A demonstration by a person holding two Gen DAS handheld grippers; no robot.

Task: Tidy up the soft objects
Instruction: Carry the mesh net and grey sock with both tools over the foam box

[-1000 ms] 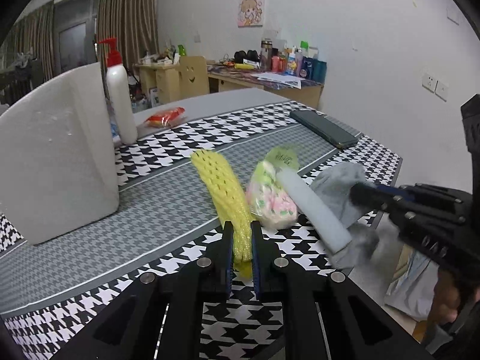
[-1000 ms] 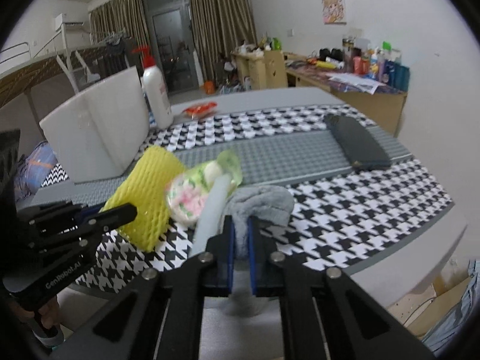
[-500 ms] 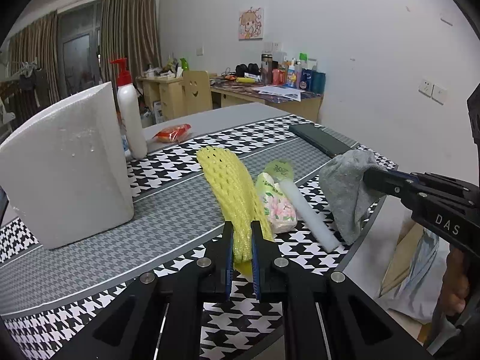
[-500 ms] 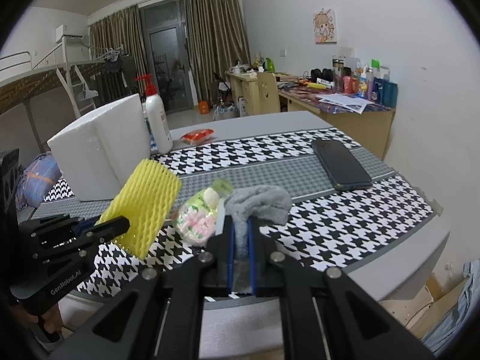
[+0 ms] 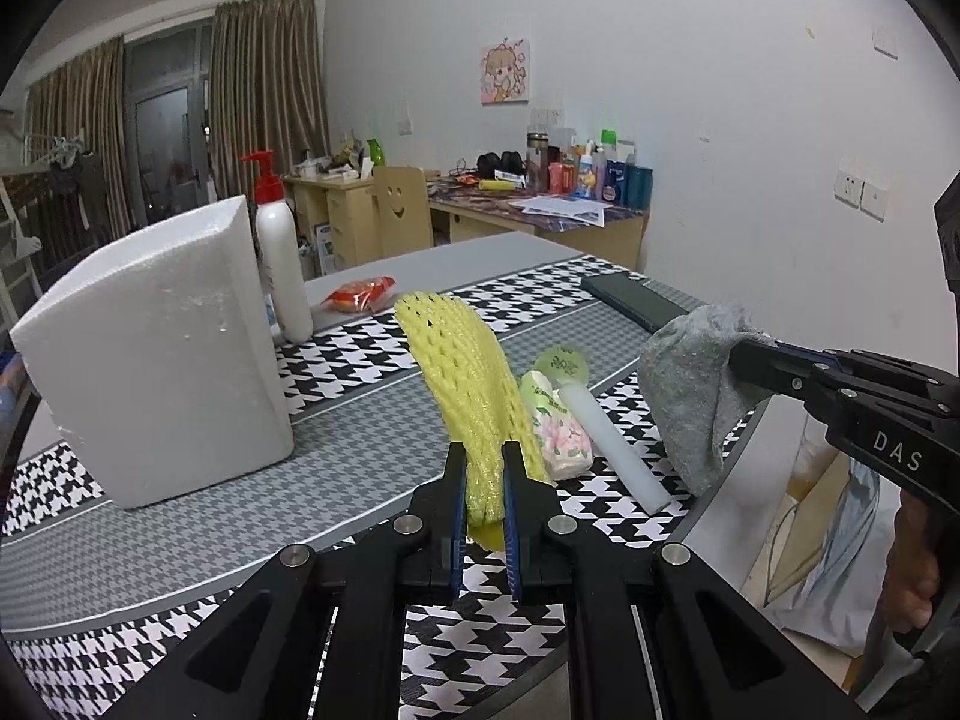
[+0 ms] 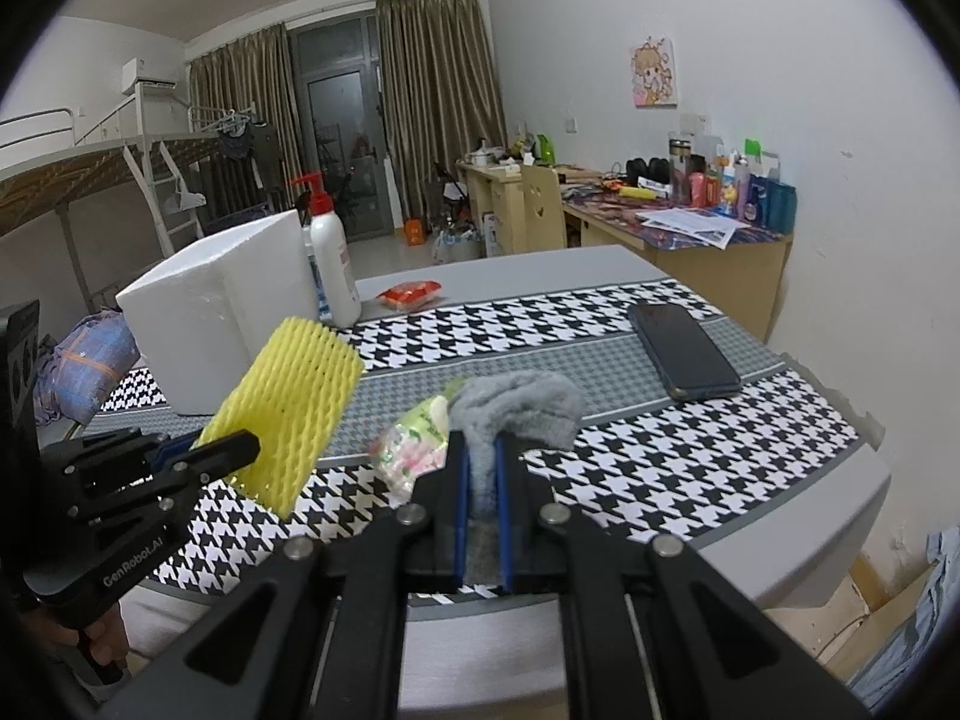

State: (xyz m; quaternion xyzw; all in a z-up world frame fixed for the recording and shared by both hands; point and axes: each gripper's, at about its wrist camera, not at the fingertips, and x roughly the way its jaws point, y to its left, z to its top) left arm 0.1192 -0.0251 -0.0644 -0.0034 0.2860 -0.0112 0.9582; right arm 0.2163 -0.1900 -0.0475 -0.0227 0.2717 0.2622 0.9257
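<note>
Table edge: the near edge of the table (image 6: pixel 810 546) runs just under both grippers; its right corner is rounded, with open floor beyond.
Open room: bare houndstooth cloth (image 6: pixel 660 456) lies to the right, between the soft things and the phone (image 6: pixel 684 351).
Blocked side: a white foam box (image 5: pixel 162 354) stands on the left of the table, with a pump bottle (image 5: pixel 282 276) just behind it and a red packet (image 5: pixel 360 294) near that.
Left gripper (image 5: pixel 485 474): jaws pressed on the lower end of the yellow foam net (image 5: pixel 462 372), which rises from them, tilted away and clear of the cloth.
Right gripper (image 6: pixel 480 468): jaws pinching the grey cloth (image 6: pixel 516 402), which bunches above the tips; in the left wrist view it droops from the tips over the table's edge.
On the table: a floral tissue pack (image 5: pixel 561 432) and a white foam tube (image 5: pixel 612 438) lie side by side between the 2 held things.
Net: bright yellow, open mesh, flattened sleeve.
Grey cloth: fuzzy, limp, folded over itself.
Hands: part of a hand (image 5: pixel 912 570) shows under the right gripper's handle.
</note>
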